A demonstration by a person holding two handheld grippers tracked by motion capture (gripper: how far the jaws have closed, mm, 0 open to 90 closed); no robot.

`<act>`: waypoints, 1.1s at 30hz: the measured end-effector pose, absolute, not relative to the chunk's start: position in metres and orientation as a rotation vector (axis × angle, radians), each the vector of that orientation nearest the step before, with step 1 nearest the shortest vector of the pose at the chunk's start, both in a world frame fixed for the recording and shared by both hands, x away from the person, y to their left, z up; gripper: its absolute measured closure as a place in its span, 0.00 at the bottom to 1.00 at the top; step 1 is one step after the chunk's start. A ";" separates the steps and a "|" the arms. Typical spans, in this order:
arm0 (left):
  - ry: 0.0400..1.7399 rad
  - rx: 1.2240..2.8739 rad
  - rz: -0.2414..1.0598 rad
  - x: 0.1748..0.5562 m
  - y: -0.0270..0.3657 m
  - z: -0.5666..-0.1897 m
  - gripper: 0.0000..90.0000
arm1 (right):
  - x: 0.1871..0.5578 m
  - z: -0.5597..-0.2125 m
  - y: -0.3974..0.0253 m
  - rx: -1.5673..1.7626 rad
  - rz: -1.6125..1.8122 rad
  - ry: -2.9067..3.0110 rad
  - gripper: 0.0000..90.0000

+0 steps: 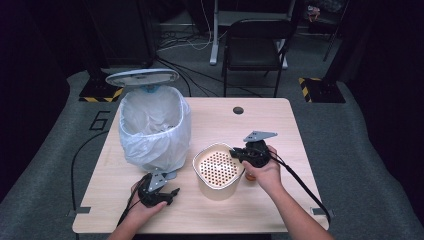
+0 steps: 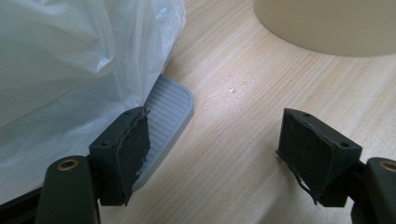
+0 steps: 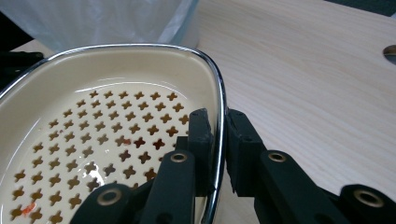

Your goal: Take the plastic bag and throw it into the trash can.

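A cream bin with a perforated insert and a chrome rim stands at the table's front middle. My right gripper is shut on its right rim; in the right gripper view the jaws of the right gripper pinch the rim, one inside and one outside of the insert. A pedal bin lined with a white bag stands at the left, its lid raised. My left gripper rests open on the table in front of it. In the left gripper view the open left gripper lies beside the grey pedal.
The wooden table has a cable hole near its far edge. A small orange thing shows beside my right hand. A black chair stands behind the table. A small orange scrap lies in the insert.
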State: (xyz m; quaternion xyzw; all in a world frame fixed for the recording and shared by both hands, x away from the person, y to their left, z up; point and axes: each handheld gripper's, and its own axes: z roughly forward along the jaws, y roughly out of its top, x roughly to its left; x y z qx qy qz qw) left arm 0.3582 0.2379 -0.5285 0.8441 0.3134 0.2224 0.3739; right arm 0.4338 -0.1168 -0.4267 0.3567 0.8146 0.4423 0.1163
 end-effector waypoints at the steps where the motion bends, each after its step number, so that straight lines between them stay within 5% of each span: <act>1: 0.802 2.163 0.570 0.358 0.238 -0.528 0.27 | 0.432 -0.427 -0.117 1.039 1.304 2.390 0.90; 6: 0.802 2.163 0.577 0.358 0.238 -0.529 0.27 | 0.423 -0.427 -0.116 1.047 1.319 2.406 0.88; 22: 0.803 2.159 0.584 0.358 0.237 -0.529 0.27 | 0.416 -0.402 -0.143 1.040 1.394 2.277 0.55; 33: 0.802 2.163 0.577 0.358 0.237 -0.529 0.27 | 0.412 -0.397 -0.181 1.079 1.368 2.187 0.49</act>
